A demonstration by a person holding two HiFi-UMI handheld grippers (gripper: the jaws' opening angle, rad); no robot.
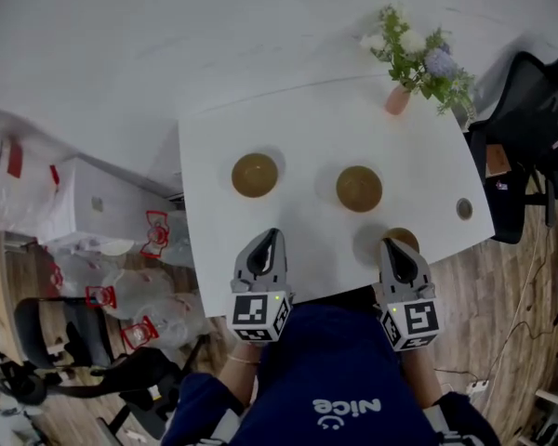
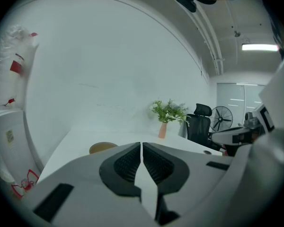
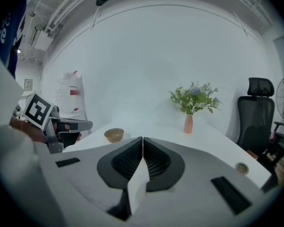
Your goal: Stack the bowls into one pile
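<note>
Head view: shows three brown bowls sitting singly and well apart on the white table point(image 1: 307, 137): left bowl point(image 1: 255, 175), middle bowl point(image 1: 359, 188), and near bowl point(image 1: 407, 238), half hidden behind the right gripper point(image 1: 389, 243); none nested in another. Shows also the left gripper point(image 1: 271, 234) poised over the front part of the table, short of the left bowl and touching nothing; places a vase of flowers point(image 1: 398, 98) at the far edge and a small round disc point(image 1: 464, 208) toward the right edge, neither belonging to the job. Left gripper view: looks along jaws pressed together with nothing between them; picks out, beyond them, one bowl point(image 2: 103, 147) alone on the table, the vase further back, an office chair point(image 2: 199, 122) and a fan point(image 2: 221, 118) behind. Right gripper view: presents likewise jaws closed flat on each other, empty; finds one bowl point(image 3: 114, 135) standing alone ahead and to the left, not far from the left gripper; shows no other bowl. Reading of progress: apparently at the very start, with no pile begun and no bowl lifted. Leaves, by this layout, everything to do: spreading a claw, taking one bowl, setting it inside a second, then bringing the third onto the pair.
</note>
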